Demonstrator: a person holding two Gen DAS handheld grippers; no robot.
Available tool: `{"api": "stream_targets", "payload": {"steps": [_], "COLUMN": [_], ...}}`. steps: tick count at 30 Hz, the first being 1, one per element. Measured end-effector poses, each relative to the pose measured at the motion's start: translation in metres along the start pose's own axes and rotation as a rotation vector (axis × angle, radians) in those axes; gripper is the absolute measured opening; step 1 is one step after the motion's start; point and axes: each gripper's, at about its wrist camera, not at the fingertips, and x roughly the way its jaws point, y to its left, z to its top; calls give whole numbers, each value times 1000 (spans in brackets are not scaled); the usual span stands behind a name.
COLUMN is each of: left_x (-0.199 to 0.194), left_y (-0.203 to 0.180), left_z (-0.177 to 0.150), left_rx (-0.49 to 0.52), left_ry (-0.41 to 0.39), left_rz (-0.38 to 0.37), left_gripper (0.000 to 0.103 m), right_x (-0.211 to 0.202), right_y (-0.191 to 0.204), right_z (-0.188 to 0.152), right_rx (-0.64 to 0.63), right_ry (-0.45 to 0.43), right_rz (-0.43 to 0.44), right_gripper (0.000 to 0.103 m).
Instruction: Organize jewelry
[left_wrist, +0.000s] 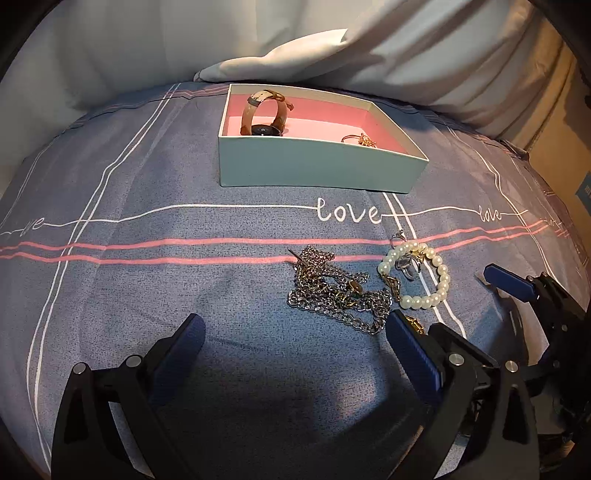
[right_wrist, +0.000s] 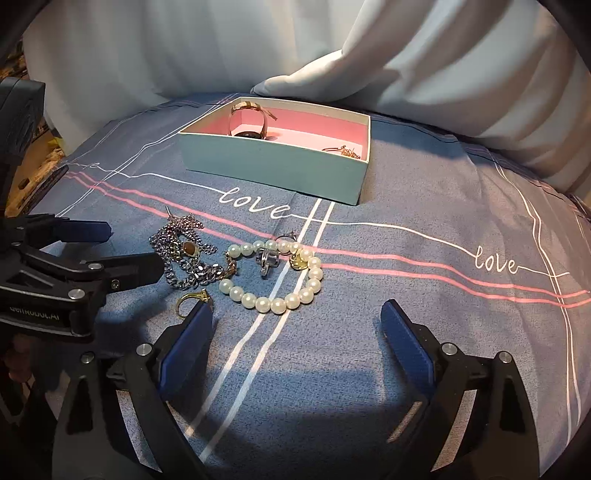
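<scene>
A mint box (left_wrist: 314, 168) with a pink inside holds a strap watch (left_wrist: 263, 112) and a rose-gold ring (left_wrist: 360, 139); the box shows in the right wrist view (right_wrist: 273, 168) too. On the blue bedsheet lie a tangled silver chain (left_wrist: 332, 291), a pearl bracelet (left_wrist: 421, 275) around a silver ring (left_wrist: 408, 266), and a gold ring (right_wrist: 190, 299). My left gripper (left_wrist: 295, 334) is open and empty, just short of the chain. My right gripper (right_wrist: 297, 325) is open and empty, just short of the pearl bracelet (right_wrist: 275, 275).
White pillows (left_wrist: 295, 44) lie behind the box. The sheet has pink stripes and white "love" lettering (left_wrist: 347, 212). The right gripper's fingers (left_wrist: 509, 282) show at the right of the left wrist view; the left gripper's fingers (right_wrist: 85, 230) show at the left of the right wrist view.
</scene>
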Motion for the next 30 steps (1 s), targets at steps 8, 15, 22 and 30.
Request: {"api": "stream_targets", "payload": {"steps": [8, 15, 22, 30], "left_x": [23, 18, -1, -21], "left_y": [-1, 0, 1, -4], "left_z": [26, 34, 48, 61], "left_rx": [19, 33, 19, 12], "left_ry": [2, -9, -51, -107], "left_rz": [-3, -34, -88, -108], "left_gripper": [96, 27, 2, 1], "right_x": [26, 24, 8, -2], "right_y": [3, 3, -2, -9], "right_z": [14, 16, 27, 34], "right_rx": [9, 5, 3, 5], "right_ry": [48, 31, -30, -52], "right_rz": [23, 66, 44, 53], "right_gripper": [84, 33, 10, 10]}}
